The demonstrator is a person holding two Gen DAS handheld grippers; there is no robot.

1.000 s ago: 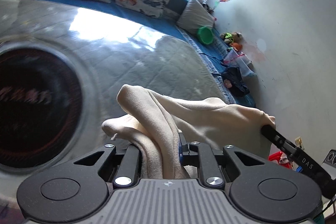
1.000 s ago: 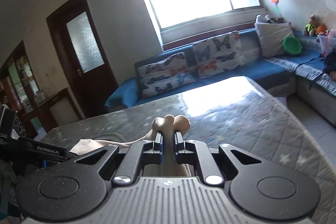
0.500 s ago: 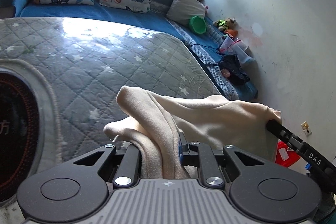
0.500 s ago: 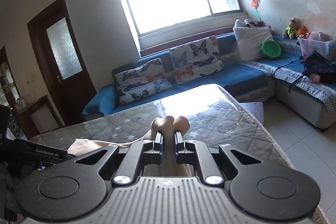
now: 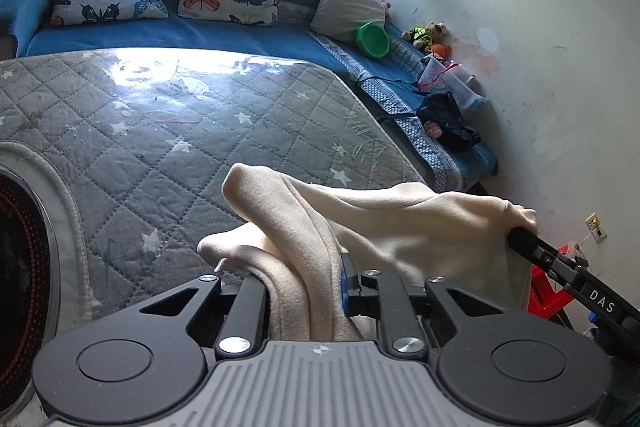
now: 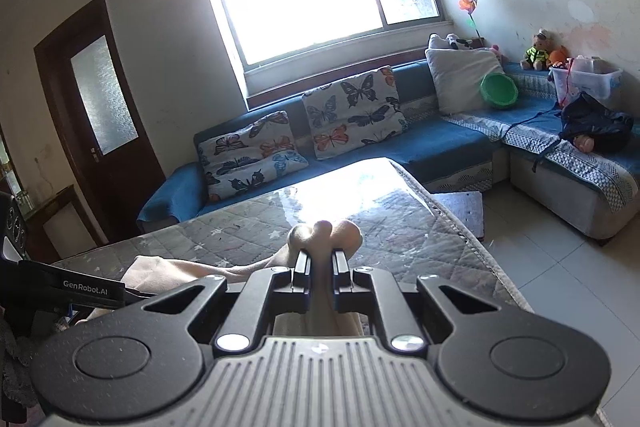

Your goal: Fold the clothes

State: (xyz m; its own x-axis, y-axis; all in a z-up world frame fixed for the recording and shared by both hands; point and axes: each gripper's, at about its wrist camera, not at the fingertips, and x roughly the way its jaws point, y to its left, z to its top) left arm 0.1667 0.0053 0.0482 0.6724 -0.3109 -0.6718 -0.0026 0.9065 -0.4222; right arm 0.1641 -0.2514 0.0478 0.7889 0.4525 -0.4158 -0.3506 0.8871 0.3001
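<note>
A cream fleece garment (image 5: 384, 215) hangs stretched between both grippers above the grey quilted table (image 5: 168, 131). My left gripper (image 5: 304, 279) is shut on a thick bunch of the cloth, which bulges out past the fingers. My right gripper (image 6: 320, 259) is shut on another bunched corner of the garment (image 6: 325, 233). In the left wrist view the right gripper's fingers (image 5: 532, 247) hold the cloth's far corner at the right. In the right wrist view the left gripper (image 6: 80, 293) shows at the left with cloth (image 6: 168, 273) trailing to it.
A blue corner sofa (image 6: 452, 143) with butterfly cushions (image 6: 352, 111) runs behind and right of the table (image 6: 400, 223). A green bowl (image 6: 498, 89), toys and a dark bag (image 6: 596, 123) lie on it. A dark round inlay (image 5: 20, 259) marks the table's left. Tiled floor (image 6: 560, 267) lies right.
Both grippers have lifted and pulled back with the garment; more of the sofa, table and floor has come into view. The grip on the cloth is unchanged.
</note>
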